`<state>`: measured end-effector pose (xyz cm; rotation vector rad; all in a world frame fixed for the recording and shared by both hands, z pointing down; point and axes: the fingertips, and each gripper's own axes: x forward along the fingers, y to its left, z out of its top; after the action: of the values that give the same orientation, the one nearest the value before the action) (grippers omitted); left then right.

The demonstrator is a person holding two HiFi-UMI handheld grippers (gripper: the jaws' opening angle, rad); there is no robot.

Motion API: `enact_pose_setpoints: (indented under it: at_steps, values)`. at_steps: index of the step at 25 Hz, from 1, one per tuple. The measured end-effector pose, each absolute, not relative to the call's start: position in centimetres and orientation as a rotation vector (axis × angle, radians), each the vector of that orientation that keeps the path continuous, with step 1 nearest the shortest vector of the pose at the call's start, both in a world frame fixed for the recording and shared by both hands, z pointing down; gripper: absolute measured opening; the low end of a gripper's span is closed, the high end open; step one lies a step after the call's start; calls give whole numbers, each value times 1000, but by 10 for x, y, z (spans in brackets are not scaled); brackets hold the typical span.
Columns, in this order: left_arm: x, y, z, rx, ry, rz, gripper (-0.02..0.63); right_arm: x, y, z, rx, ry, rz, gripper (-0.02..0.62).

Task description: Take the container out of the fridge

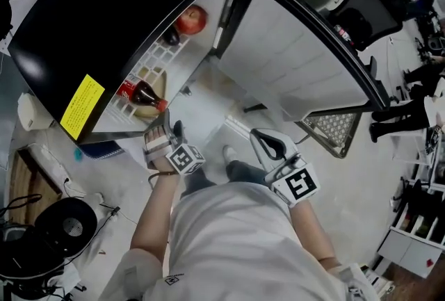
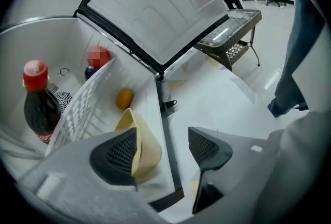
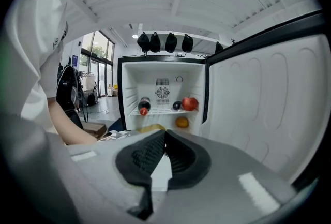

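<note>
tan container [image 2: 147, 157] in fridge [image 1: 104, 7], door swung wide
left tool [image 2: 163, 137] spread wide, container rim beside one jaw, ungripped; right tool [image 3: 164, 137] closed together, empty

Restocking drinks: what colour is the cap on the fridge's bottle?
Red cap, clearest in the left gripper view.
</note>
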<state>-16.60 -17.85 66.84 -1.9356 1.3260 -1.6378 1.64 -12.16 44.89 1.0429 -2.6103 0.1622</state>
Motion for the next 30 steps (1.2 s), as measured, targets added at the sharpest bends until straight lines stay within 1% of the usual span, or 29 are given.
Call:
enact_pose_setpoints:
  at_steps: [5,14,20,22,23,25,27,28,30]
  values:
    - [-164,-190,673,-1926,1361,-1680,296,24,-120,448,1071,-2595,155,3]
    - [-171,-207,674,-1932,1551,-1714,296,44,-122,450,1111,-2600,224,3]
    - [-177,-216,680,-1964,1659,-1740,290,51,-126,447,1097,-2606,210,3]
    - [-180,-216,683,-1956,1680,-1750,259,53,-127,447,1089,-2609,209,3]
    - [-181,-216,684,-1951,1691,-1753,223,54,-128,447,1086,-2609,209,3]
    - [-183,-216,685,-1942,1711,-1750,124,56,-128,448,1080,-2610,209,3]
    - [-185,-216,684,-1924,1720,-1745,73,58,-129,449,1077,-2612,211,3]
    - [-186,-215,683,-1912,1725,-1743,49,58,-129,449,1075,-2614,212,3]
    - [-188,-215,683,-1902,1736,-1740,40,59,-129,449,1070,-2617,214,3]
